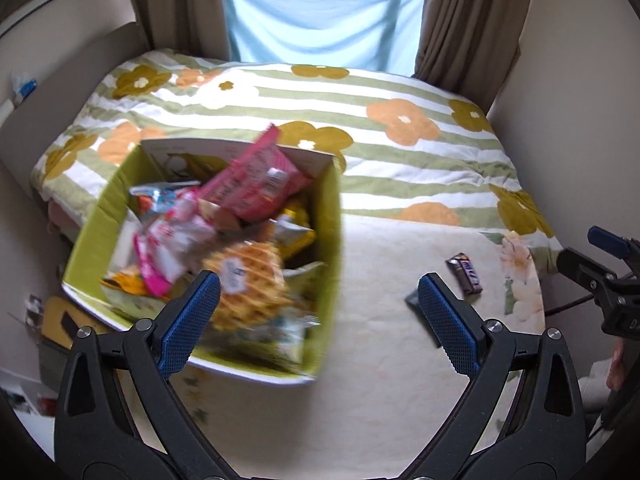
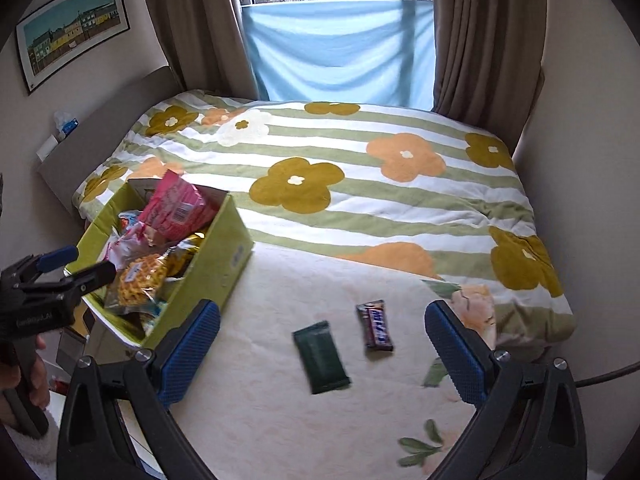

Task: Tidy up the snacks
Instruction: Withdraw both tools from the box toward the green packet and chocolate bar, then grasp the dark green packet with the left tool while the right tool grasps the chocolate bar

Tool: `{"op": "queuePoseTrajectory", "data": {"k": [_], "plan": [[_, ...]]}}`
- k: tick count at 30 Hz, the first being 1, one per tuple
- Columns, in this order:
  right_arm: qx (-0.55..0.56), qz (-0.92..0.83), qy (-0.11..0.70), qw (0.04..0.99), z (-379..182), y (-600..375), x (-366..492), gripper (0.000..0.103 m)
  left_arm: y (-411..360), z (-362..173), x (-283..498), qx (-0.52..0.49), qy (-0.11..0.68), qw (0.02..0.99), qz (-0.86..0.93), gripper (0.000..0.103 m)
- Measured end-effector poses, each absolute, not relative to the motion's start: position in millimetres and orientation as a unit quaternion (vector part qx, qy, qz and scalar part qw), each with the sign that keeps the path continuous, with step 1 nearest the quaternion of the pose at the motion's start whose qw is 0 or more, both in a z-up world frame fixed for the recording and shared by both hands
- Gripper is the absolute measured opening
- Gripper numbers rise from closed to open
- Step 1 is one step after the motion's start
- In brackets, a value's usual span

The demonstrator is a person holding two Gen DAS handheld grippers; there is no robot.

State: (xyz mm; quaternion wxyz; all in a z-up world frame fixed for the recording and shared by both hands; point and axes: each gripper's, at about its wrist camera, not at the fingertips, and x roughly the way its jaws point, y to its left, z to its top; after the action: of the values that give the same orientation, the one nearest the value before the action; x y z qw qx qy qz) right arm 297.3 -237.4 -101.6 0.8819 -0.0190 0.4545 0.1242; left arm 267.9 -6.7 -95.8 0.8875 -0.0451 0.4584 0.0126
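Note:
A green cardboard box [image 1: 328, 240] full of snack packets stands at the left end of the bed; it also shows in the right wrist view [image 2: 224, 256]. On top lie a pink packet [image 1: 260, 184] and a waffle pack [image 1: 248, 280]. Two snacks lie loose on the cream blanket: a dark green bar [image 2: 322, 356] and a brown chocolate bar [image 2: 376, 324], the latter also in the left wrist view [image 1: 464, 273]. My left gripper [image 1: 316, 316] is open and empty, over the box's near right corner. My right gripper [image 2: 320, 344] is open and empty, just above the green bar.
The bed has a striped floral duvet [image 2: 360, 184] beyond the cream blanket [image 2: 280, 400]. Curtains [image 2: 480, 40] and a window are at the far end. A headboard shelf [image 2: 100, 128] stands at left. The floor beside the box holds clutter [image 1: 60, 320].

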Motion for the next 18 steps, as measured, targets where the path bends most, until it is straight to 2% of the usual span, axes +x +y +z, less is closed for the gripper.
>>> {"op": "queuePoseTrajectory", "data": {"k": [6,18], "plan": [[-0.016,0.154,0.474,0.867,-127.0,-273.2,317.2,0.102,-67.9,-135.2,273.6,-0.086,0.486,0.869,0.021,0.099],[-0.015,0.178,0.524,0.833,-203.4,-302.5,359.4,0.102,-140.5,-265.1,308.1,-0.149,0.575,0.803,0.039,0.098]]}}
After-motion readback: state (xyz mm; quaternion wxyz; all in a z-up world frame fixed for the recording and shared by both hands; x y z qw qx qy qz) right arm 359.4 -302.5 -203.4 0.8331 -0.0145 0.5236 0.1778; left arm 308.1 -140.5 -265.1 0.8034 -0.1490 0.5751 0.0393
